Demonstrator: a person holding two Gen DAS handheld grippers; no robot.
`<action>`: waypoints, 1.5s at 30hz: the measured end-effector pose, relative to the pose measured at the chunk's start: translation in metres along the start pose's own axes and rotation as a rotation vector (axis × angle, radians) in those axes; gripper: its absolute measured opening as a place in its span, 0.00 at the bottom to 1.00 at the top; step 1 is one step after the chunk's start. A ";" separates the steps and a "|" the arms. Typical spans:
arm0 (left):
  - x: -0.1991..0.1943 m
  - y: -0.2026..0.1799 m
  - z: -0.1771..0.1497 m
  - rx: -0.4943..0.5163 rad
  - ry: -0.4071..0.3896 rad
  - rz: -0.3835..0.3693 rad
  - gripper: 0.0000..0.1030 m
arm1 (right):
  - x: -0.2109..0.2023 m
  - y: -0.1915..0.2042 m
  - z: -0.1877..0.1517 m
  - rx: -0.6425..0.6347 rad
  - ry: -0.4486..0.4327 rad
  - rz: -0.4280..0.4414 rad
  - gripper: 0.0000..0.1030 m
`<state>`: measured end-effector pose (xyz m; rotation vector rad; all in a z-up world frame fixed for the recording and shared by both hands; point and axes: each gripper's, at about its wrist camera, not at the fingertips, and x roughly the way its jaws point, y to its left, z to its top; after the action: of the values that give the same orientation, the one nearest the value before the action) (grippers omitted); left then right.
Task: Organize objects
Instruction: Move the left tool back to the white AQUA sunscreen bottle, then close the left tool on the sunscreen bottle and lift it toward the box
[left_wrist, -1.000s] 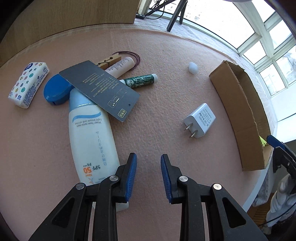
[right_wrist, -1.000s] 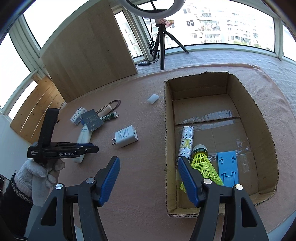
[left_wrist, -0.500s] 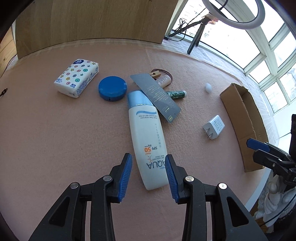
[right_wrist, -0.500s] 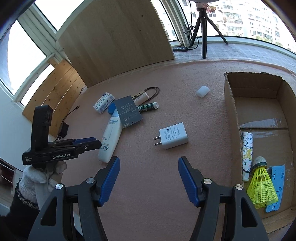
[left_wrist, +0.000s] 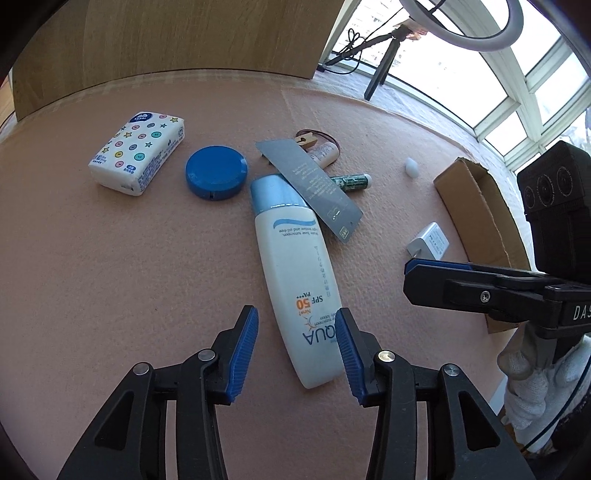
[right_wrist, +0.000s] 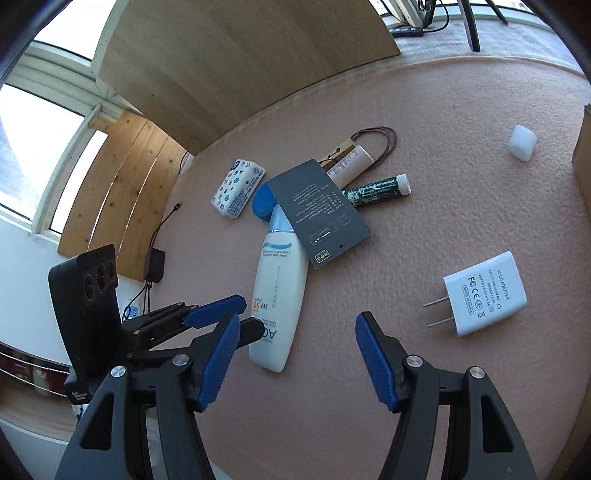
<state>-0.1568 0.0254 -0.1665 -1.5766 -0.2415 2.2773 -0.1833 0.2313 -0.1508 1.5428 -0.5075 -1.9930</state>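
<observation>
On the pink table (left_wrist: 110, 277) we count one sunscreen bottle (left_wrist: 295, 280), one grey card (left_wrist: 310, 188) leaning across its cap, one blue tin (left_wrist: 216, 172), one tissue pack (left_wrist: 138, 151), two tubes, one charger (right_wrist: 484, 293), one small white cap (right_wrist: 521, 142) and one cardboard box (left_wrist: 480, 218). Our left gripper (left_wrist: 295, 354) has just been opening; its jaws stand apart around the bottle's base without pressing it. Our right gripper (right_wrist: 295, 358) is wide and empty.

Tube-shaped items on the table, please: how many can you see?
2. A green tube lies beside the grey card; a cream tube pokes out from under that card's far edge. The card may hide more.
</observation>
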 end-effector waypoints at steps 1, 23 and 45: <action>0.002 0.000 0.001 0.001 0.003 -0.003 0.45 | 0.005 0.001 0.003 0.003 0.007 0.002 0.60; 0.018 0.002 0.000 -0.040 0.004 -0.077 0.44 | 0.060 0.019 0.022 -0.047 0.093 -0.034 0.40; -0.031 -0.069 -0.017 -0.017 -0.130 -0.071 0.42 | -0.018 0.035 -0.019 -0.133 -0.038 -0.030 0.38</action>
<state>-0.1175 0.0759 -0.1226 -1.4067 -0.3458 2.3308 -0.1543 0.2161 -0.1214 1.4415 -0.3606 -2.0393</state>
